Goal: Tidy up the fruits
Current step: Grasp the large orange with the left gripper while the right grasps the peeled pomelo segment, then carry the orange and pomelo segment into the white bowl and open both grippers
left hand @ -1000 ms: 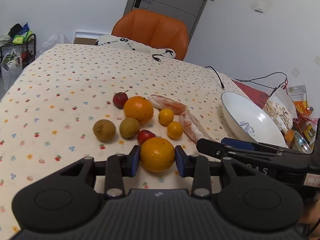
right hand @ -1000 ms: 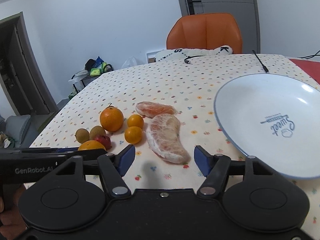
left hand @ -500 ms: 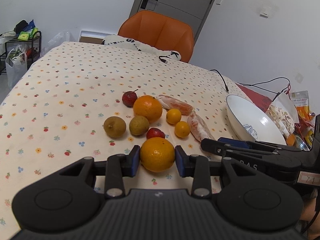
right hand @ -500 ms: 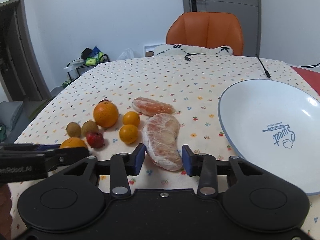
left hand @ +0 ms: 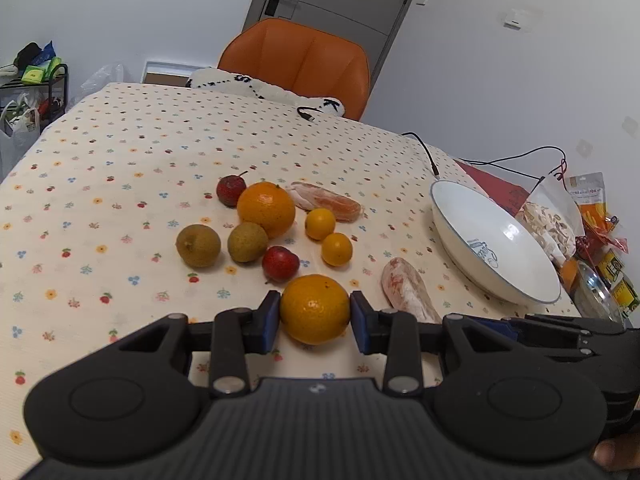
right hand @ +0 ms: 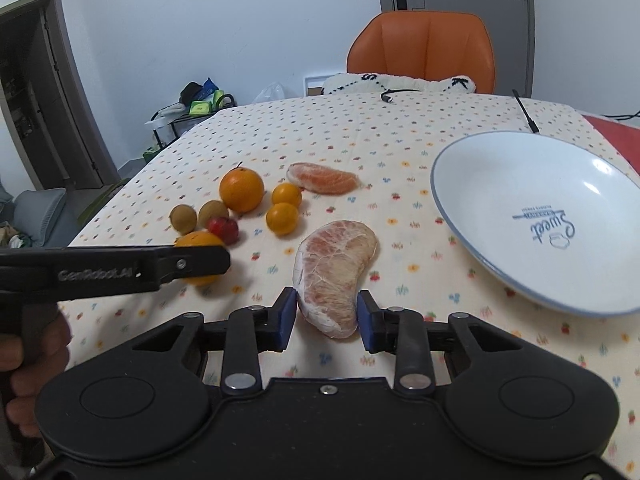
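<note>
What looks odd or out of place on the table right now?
Two peeled pomelo segments lie bare on the floral tablecloth: one pale pink, one orange-pink. The white plate is empty. Two black cable ends stray across the far edge.

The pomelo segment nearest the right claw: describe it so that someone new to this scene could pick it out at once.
Start at the white plate on the dotted tablecloth. Just to its left, nearest the camera, lies the large peeled pomelo segment, its near end between the closing pads of the right claw. It is bigger, paler and more veined than the orange-pink segment farther back.
</note>
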`<state>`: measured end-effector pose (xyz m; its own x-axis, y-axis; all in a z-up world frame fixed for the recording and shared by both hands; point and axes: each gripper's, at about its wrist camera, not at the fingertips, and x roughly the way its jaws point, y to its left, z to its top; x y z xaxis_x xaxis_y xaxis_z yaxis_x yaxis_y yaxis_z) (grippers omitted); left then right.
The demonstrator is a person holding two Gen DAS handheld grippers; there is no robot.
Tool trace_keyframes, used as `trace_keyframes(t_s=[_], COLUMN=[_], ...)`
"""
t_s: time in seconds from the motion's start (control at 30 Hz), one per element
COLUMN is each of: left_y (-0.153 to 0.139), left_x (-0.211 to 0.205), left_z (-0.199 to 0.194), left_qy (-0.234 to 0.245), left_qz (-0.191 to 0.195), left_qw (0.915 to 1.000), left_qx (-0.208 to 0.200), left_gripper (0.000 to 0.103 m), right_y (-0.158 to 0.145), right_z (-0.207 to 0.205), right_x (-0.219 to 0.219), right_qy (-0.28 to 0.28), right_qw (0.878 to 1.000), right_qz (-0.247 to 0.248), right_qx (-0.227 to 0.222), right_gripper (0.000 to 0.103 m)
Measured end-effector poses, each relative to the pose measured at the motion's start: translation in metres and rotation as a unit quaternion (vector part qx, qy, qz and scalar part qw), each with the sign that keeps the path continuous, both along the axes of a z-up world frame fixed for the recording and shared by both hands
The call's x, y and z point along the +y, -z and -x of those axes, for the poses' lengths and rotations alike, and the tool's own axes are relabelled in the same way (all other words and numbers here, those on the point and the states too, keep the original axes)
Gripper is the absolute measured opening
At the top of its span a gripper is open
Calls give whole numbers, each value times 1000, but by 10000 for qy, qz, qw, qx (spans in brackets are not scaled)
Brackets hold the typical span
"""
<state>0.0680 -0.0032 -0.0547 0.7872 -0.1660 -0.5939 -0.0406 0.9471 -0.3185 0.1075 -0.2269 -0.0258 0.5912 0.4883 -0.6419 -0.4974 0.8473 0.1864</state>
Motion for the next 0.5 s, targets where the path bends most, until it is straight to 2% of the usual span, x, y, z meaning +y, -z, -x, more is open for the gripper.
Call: trace_keyframes(t_s=[0.13, 0.27, 0.5], left_y=[0, -1, -5], left_x=[-5, -7, 3], left_z=[0, 0, 4], left_qy=[97, 162, 48], left_qz=[20, 34, 48], left_qw=[10000, 9999, 10000], left_qx=[1, -28, -66], left_gripper=[36, 36, 36], right_y=[-1, -2, 3], right_z=[1, -2, -12], right_x=[-2, 1, 12], right_qy=[46, 110, 184], right_qw=[10000, 9999, 9998], right_qz=[-45, -44, 10], right_qx=[50, 7, -8], right_gripper=[32, 40, 45])
